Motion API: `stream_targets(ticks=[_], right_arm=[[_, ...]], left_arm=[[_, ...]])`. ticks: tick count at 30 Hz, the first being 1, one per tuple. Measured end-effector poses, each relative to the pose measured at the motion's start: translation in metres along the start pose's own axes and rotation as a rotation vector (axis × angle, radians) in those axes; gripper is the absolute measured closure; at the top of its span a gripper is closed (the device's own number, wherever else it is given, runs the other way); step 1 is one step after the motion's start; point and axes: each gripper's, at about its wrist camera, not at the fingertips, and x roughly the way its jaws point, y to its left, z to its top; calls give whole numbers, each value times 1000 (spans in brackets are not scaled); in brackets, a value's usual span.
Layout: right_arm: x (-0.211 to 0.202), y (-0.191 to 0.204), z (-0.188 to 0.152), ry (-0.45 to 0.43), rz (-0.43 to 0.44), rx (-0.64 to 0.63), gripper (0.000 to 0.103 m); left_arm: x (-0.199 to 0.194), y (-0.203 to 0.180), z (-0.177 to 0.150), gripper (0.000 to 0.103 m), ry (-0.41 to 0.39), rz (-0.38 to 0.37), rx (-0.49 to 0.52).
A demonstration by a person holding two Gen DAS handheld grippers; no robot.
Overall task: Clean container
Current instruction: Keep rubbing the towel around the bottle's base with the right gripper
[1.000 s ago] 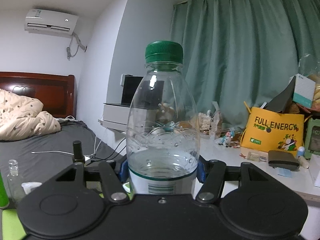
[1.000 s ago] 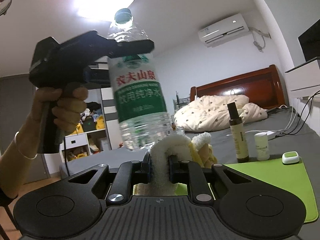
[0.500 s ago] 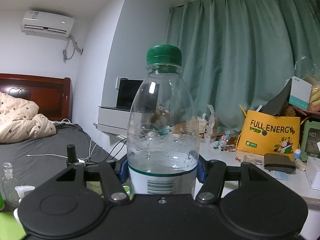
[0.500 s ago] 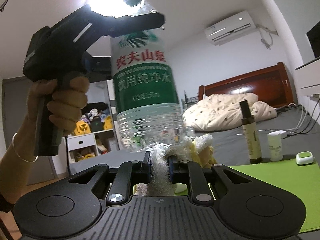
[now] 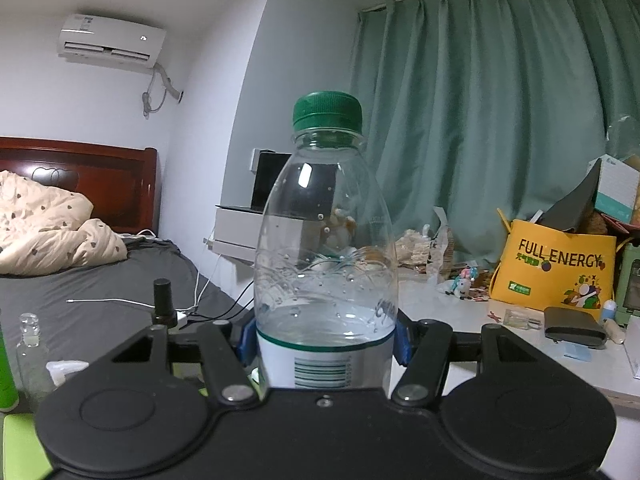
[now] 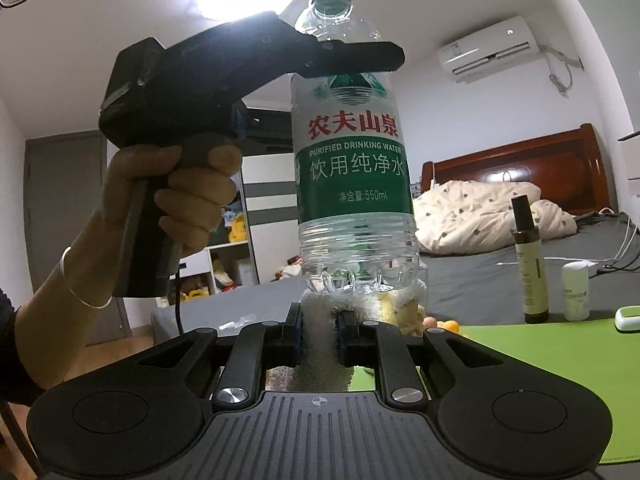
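A bedroom with green curtains and a cluttered desk (image 5: 500, 332) lies behind the bottle (image 5: 326, 264). The left gripper (image 5: 325, 340) has its jaws closed round the bottle's upper body, holding it upright in the air. Over the last second the right gripper (image 6: 318, 336), jaws pinched on a fluffy cloth (image 6: 320, 360), has come up beneath, so the cloth now touches the bottle's base (image 6: 360, 280). Wiping of the bottom seems under way; the sides likely remain.

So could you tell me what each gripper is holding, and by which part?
The left gripper clamps the water bottle around its upper body; the right gripper pinches a fluffy cloth by its middle.
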Motion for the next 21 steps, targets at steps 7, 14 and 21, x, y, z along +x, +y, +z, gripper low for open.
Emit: stream_targets(ticks=[7,14,21], right_arm=[[-4,-1,-2,7,-7,5,87],[-25,5,-2,3,-39,5,87],[-37,-1,2,-10,-95,0,87]], left_arm=[[-1,6,-1,44,9,23,-3],[-1,7,-1,44,16,30,-1],[-3,5,-2,44,17,28,4]])
